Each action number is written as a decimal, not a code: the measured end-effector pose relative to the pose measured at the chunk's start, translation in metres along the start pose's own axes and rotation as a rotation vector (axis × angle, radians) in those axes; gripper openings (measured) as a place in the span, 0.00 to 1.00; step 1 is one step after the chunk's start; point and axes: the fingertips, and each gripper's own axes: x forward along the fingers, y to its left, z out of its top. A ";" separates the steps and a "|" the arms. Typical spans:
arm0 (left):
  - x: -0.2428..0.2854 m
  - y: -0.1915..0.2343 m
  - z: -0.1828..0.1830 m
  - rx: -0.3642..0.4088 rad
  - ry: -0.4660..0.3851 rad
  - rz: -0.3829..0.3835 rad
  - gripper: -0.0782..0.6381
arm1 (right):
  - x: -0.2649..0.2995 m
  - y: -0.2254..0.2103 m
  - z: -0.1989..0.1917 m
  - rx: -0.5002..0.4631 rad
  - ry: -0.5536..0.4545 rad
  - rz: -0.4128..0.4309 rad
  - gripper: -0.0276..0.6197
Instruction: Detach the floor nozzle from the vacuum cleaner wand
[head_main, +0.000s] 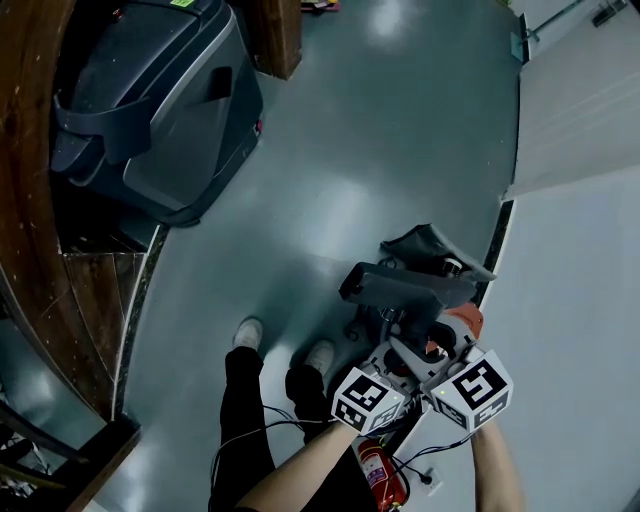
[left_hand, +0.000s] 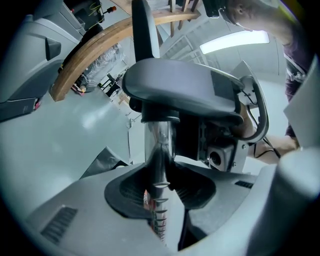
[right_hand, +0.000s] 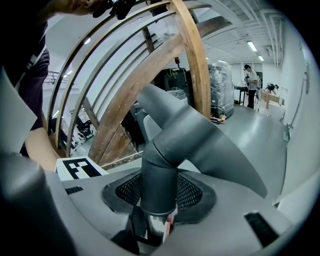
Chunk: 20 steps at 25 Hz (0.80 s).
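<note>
Where right tool (right_hand: 159, 197) clamps, nozzle (right_hand: 200, 145) sits.

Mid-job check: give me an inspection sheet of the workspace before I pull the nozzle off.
Surface: glossy grey-green floor.
Job's things: grey plastic floor nozzle joined to chrome metal wand.
Clutter: red labelled canister by the person's legs.
Grippers: left tongs shut on the wand; right tongs shut on the nozzle's dark neck.
Cables: thin black cables trailing near the legs.
Surroundings: large grey floor-cleaning machine, curved wooden frame.
</note>
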 end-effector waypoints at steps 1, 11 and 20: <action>0.000 -0.001 0.000 -0.001 0.001 0.000 0.31 | -0.001 0.000 0.000 -0.005 0.000 -0.007 0.32; 0.002 0.001 0.006 -0.021 -0.006 -0.011 0.31 | 0.001 -0.006 0.005 -0.006 0.029 -0.046 0.32; 0.007 0.003 0.006 -0.044 0.009 -0.005 0.31 | 0.001 -0.013 0.004 -0.040 0.064 -0.090 0.32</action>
